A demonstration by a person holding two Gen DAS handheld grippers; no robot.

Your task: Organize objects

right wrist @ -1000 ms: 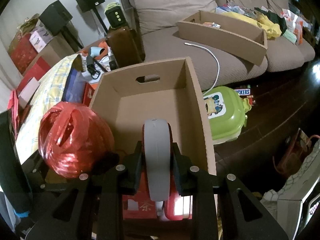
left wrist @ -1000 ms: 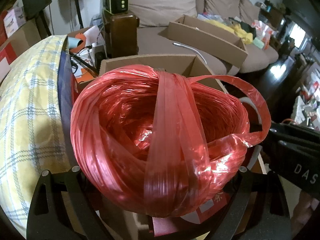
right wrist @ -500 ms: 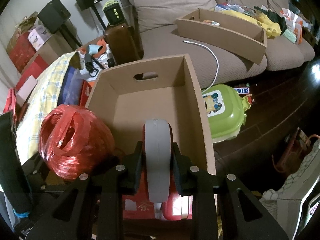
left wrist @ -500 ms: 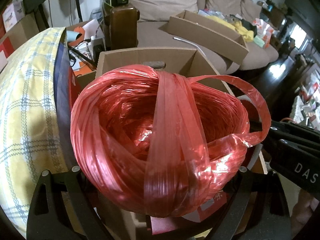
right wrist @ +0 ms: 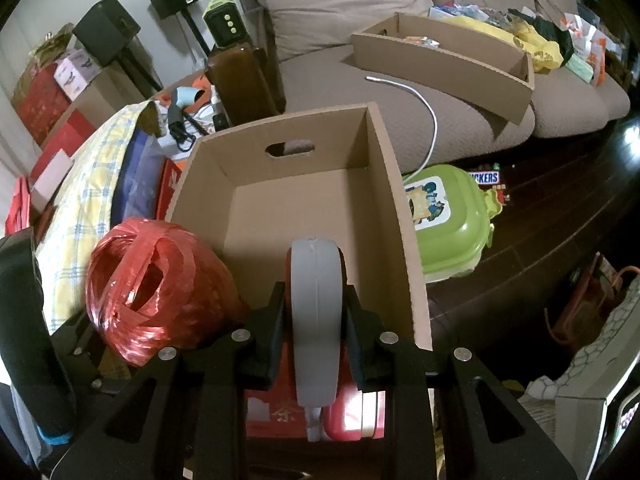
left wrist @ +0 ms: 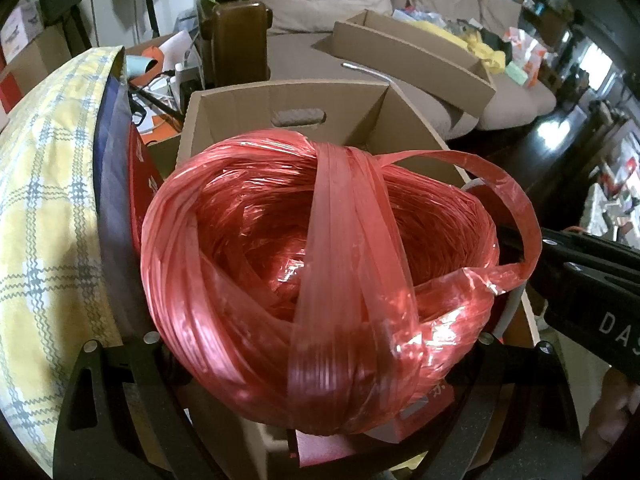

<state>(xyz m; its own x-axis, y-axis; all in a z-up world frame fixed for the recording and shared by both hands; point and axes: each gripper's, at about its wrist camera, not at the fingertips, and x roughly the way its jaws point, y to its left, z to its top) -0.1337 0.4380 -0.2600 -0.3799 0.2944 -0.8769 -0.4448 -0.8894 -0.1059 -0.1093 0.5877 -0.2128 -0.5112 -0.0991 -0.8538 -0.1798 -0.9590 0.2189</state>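
Holding a ball of red string (left wrist: pixel 320 280) in the left gripper (left wrist: pixel 316 360) and pinching a grey roll (right wrist: pixel 316 320) in the right gripper (right wrist: pixel 316 344), the person seems about to lower both into the empty cardboard box (right wrist: pixel 404 240) at twelve o'clock.

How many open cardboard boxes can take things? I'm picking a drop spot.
2: the handled cardboard box directly ahead, and the long cardboard tray on the sofa. Others may be hidden.
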